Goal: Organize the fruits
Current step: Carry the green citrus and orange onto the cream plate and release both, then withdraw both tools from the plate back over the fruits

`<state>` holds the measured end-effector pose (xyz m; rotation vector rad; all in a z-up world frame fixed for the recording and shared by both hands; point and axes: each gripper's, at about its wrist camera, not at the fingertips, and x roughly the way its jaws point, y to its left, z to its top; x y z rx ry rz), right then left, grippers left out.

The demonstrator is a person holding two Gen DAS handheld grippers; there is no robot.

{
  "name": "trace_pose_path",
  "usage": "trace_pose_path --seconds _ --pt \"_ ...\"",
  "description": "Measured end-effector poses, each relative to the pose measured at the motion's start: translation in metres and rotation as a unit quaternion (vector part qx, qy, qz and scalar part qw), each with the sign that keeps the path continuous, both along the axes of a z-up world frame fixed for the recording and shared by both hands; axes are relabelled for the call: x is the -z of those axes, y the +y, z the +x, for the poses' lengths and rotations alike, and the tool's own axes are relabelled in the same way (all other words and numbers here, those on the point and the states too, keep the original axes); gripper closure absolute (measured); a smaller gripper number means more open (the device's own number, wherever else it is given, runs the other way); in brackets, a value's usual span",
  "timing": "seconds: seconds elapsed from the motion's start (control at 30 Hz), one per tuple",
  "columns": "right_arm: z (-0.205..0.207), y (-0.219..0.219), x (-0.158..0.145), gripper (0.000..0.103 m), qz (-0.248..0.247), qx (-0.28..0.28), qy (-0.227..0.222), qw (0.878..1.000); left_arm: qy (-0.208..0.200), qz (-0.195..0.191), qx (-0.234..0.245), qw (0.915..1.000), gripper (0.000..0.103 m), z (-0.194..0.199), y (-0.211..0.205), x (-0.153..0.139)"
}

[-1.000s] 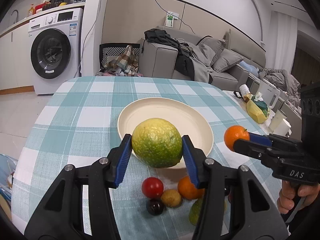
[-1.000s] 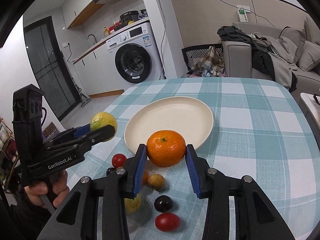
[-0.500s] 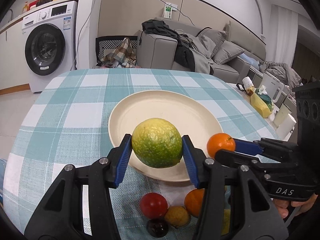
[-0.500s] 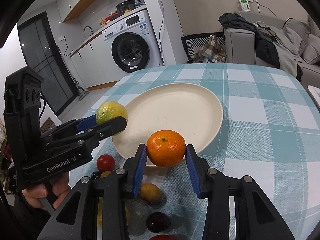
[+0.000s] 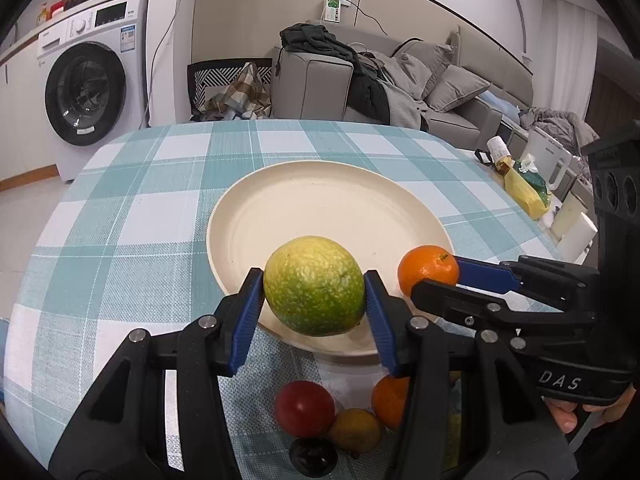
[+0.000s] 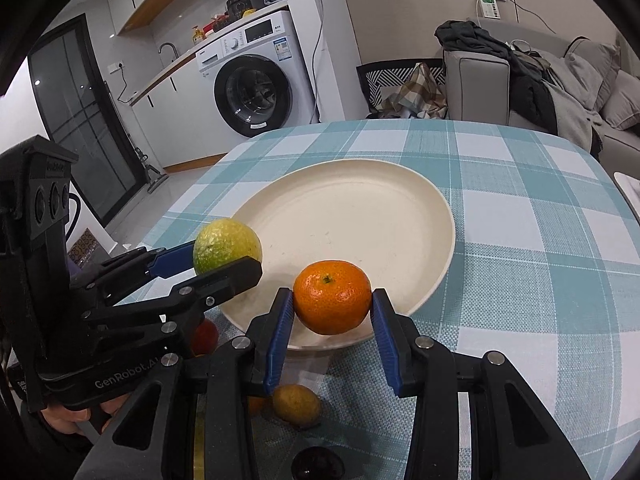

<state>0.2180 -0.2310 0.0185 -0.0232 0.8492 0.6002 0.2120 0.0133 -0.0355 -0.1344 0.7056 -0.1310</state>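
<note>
My left gripper [image 5: 314,286] is shut on a large green-yellow citrus fruit [image 5: 314,285] and holds it over the near rim of the cream plate [image 5: 328,200]. My right gripper [image 6: 332,298] is shut on an orange mandarin [image 6: 332,296], also over the plate's near rim [image 6: 440,276]. Each gripper shows in the other's view: the right with its mandarin [image 5: 428,269], the left with its citrus [image 6: 227,245]. On the cloth below lie a red tomato [image 5: 304,402], a small yellow fruit [image 5: 354,428], another orange [image 5: 388,400] and a dark fruit [image 5: 313,456].
The round table has a teal checked cloth [image 5: 132,208]. A washing machine [image 5: 92,80] stands at the back left, a grey sofa [image 5: 440,92] behind. A side table with a kettle and cups [image 5: 560,200] is at the right.
Both grippers have moved forward with their fruits, from over the loose fruit pile to over the plate's near rim. The two grippers have come closer together.
</note>
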Motion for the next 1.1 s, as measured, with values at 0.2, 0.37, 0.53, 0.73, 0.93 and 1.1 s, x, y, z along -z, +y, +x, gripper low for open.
trace_pose_path --seconds 0.2,0.37,0.53,0.73,0.93,1.1 --pt "-0.002 -0.004 -0.004 0.062 0.008 0.002 -0.004 1.0 0.002 -0.007 -0.007 0.9999 0.056 0.0 0.004 0.003" --pt "-0.005 -0.006 -0.008 0.053 0.007 0.005 -0.014 1.0 -0.018 0.004 -0.012 0.9998 0.035 -0.009 0.003 -0.002" --pt "-0.014 -0.016 -0.02 0.016 0.011 0.011 -0.035 0.999 -0.027 -0.007 -0.012 0.9995 0.019 -0.022 0.008 -0.011" --pt "-0.034 -0.033 -0.038 0.0 0.024 0.011 -0.063 0.998 -0.036 -0.022 -0.023 0.9989 0.001 -0.052 0.015 -0.028" --pt "-0.052 -0.041 -0.047 0.0 0.017 0.013 -0.07 0.997 -0.036 -0.004 -0.024 0.999 0.001 -0.086 0.009 -0.04" --pt "-0.07 -0.052 -0.049 0.0 0.017 0.02 -0.074 0.997 -0.045 0.016 -0.023 0.9986 0.001 -0.111 -0.001 -0.05"
